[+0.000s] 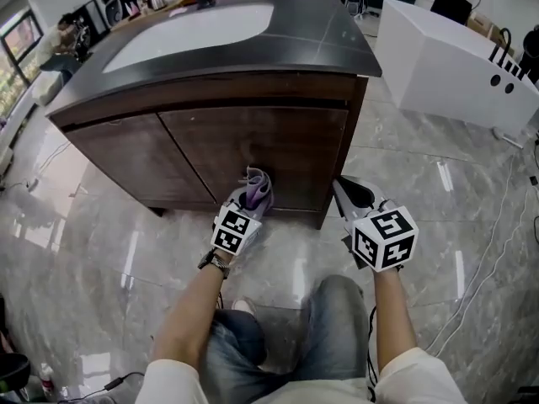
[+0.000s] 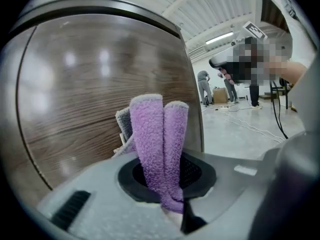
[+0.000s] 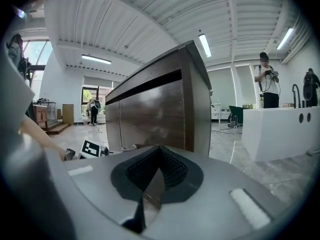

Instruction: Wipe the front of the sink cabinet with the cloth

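A dark wooden sink cabinet (image 1: 253,146) with a black top and white basin stands ahead of me. My left gripper (image 1: 249,202) is shut on a purple cloth (image 1: 256,190), low against the right door near its bottom edge. In the left gripper view the folded purple cloth (image 2: 159,144) sticks up between the jaws, close to the wood-grain door (image 2: 90,99). My right gripper (image 1: 354,196) is shut with nothing in it, held just off the cabinet's lower right corner. The right gripper view shows its jaws (image 3: 157,171) closed and the cabinet's side (image 3: 160,114) ahead.
A white counter unit (image 1: 455,66) stands to the right of the cabinet. Cables (image 1: 497,251) trail over the glossy marble floor at right. My legs (image 1: 286,343) are below the grippers. People stand far off in the room (image 3: 265,84).
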`<act>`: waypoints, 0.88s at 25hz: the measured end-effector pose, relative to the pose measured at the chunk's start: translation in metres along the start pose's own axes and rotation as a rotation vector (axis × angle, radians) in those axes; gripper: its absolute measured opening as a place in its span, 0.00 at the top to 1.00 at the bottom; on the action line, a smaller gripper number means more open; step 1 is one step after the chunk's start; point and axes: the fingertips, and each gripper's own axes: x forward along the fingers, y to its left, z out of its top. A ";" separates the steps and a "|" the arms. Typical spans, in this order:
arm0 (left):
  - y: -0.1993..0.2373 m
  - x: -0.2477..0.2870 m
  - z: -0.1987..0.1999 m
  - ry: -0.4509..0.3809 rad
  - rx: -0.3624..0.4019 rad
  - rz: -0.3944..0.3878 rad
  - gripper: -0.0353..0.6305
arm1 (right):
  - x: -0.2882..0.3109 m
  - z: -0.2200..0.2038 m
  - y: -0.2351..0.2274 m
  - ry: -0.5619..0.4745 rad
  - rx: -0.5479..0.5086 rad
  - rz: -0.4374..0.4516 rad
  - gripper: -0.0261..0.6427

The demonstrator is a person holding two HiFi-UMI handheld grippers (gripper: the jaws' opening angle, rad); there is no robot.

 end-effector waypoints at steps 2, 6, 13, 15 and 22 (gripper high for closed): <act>0.019 -0.012 -0.008 -0.013 -0.049 0.070 0.87 | 0.010 -0.001 0.007 0.005 -0.002 0.020 0.95; 0.064 -0.031 -0.045 -0.059 -0.214 0.234 0.86 | 0.026 -0.007 0.016 0.020 -0.017 0.056 0.95; 0.111 -0.059 -0.121 0.064 -0.224 0.401 0.87 | 0.043 -0.043 0.012 0.050 -0.004 0.074 0.95; 0.116 -0.061 -0.143 0.156 -0.176 0.440 0.87 | 0.047 -0.057 0.011 0.067 -0.005 0.077 0.95; 0.086 -0.025 -0.168 0.218 -0.184 0.361 0.87 | 0.043 -0.078 0.009 0.077 0.004 0.071 0.95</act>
